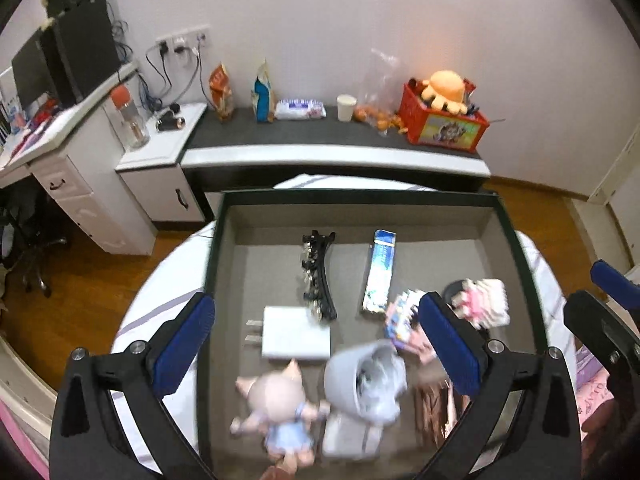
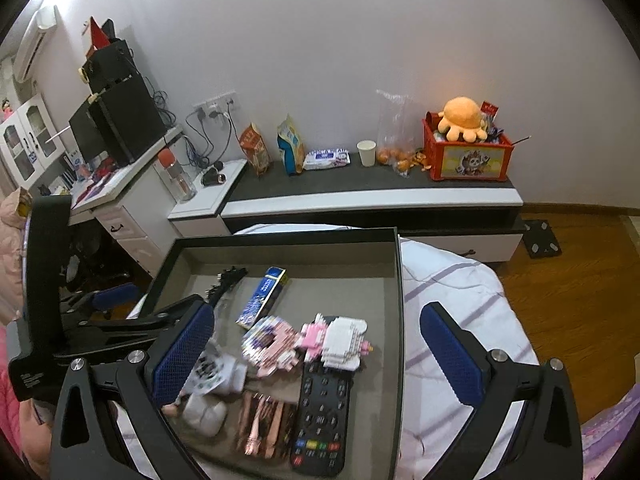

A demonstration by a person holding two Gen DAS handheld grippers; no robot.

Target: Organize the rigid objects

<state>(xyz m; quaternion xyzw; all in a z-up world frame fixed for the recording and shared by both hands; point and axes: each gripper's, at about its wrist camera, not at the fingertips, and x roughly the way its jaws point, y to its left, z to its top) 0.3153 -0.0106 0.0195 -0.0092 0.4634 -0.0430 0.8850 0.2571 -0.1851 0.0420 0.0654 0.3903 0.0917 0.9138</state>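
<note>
A shallow dark-rimmed tray (image 1: 400, 197) with a grey floor lies on a round table and holds the objects. In the left wrist view my open, empty left gripper (image 1: 320, 344) hovers over a pink-haired doll (image 1: 276, 404), a grey hooded figure (image 1: 362, 396), a white charger (image 1: 296, 338), a black hair clip (image 1: 318, 276) and a blue tube box (image 1: 380, 272). In the right wrist view my open, empty right gripper (image 2: 316, 352) hangs over the tray's (image 2: 288, 236) right part, above pink-and-white block figures (image 2: 316, 340), a black remote (image 2: 322, 408) and rose-gold cutlery (image 2: 260, 420).
The table wears a white cloth with purple stripes (image 2: 452, 304). Behind it runs a low dark-topped cabinet (image 2: 368, 192) with snack bags, a paper cup (image 2: 367, 153) and a red crate holding an orange plush (image 2: 464, 148). A white desk (image 1: 68, 160) stands at left.
</note>
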